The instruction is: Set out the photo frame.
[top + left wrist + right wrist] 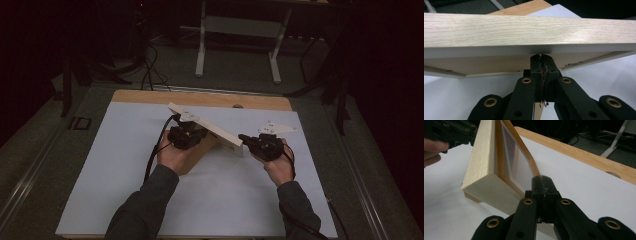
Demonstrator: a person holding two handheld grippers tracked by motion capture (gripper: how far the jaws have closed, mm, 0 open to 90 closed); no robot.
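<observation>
Both hand-held grippers [186, 134] [250, 140] clamped tight

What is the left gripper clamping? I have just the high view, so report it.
Observer: The left gripper is shut on a thin wooden panel beneath the frame.
Operator: Now report the right one.
Observer: The right gripper is shut where a thin brown strip along the frame's edge enters its jaws.
Operator: Describe the frame's inside.
Observer: A pale pane sits within the wooden border.
</observation>
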